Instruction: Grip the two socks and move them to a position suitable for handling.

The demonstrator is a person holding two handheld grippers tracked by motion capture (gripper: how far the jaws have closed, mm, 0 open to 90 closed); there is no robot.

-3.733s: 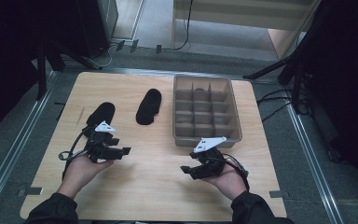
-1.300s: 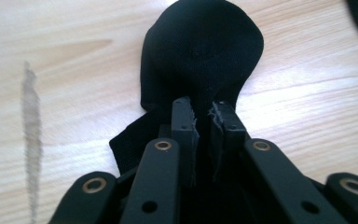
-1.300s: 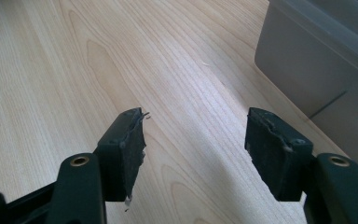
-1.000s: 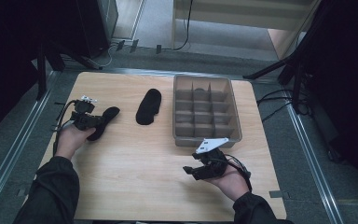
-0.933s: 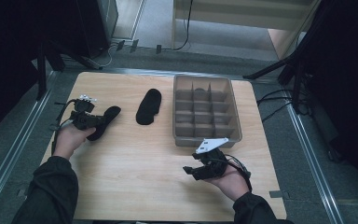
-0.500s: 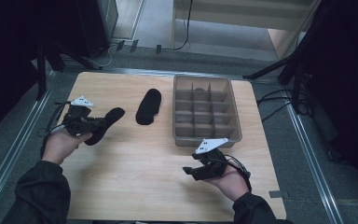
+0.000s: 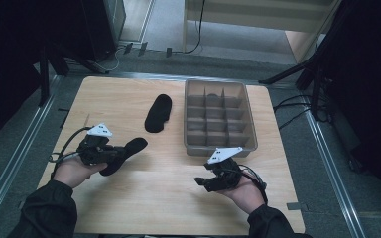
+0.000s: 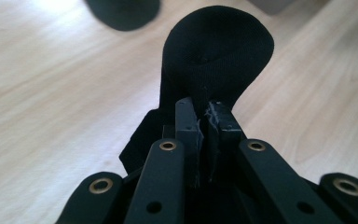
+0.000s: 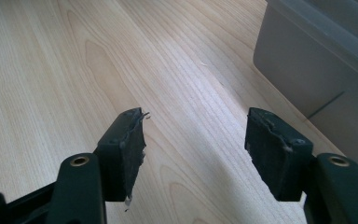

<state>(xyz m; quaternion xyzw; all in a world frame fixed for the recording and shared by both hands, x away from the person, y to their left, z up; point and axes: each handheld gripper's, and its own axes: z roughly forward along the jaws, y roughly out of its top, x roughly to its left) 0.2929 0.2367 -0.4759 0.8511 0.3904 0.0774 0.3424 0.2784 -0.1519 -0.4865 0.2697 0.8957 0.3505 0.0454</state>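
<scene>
- While the left gripper (image 7: pixel 116 154) is pinching one black sock (image 7: pixel 124 154) at its edge, the fabric is bunching between the pressed-together jaws, as the left gripper view shows, with the rest of the sock (image 8: pixel 216 51) spreading out beyond the tips.
- The jaws have just been easing apart very slightly, yet cloth is sitting between them and the pads are gripping it; the hold looks secure enough for carrying.
- The held sock is hanging off the gripper over the left part of the wooden table (image 7: pixel 154 198), its free end pointing toward the middle, probably because it is being brought inward from the table's left edge.
- A second black sock (image 7: pixel 158 113) is lying flat on the table, just left of the divided grey bin (image 7: pixel 221 148) and well apart from both grippers; it is likely waiting its turn or waiting to be paired with the first.
- The right gripper (image 7: pixel 209 179) is hovering near the front edge of the bin with its jaws spread wide and nothing between them; in the right gripper view the pads (image 9: pixel 123 149) are framing bare wood, with the bin's wall (image 9: pixel 317 70) rising at the right.
- That open, parked pose is suggesting readiness: the right gripper may be standing by to take the sock's loose end, so the two tools can fold or roll it before it goes into a compartment.
- The bin's compartments are looking empty, so the sorting seems to be at an early stage.
</scene>
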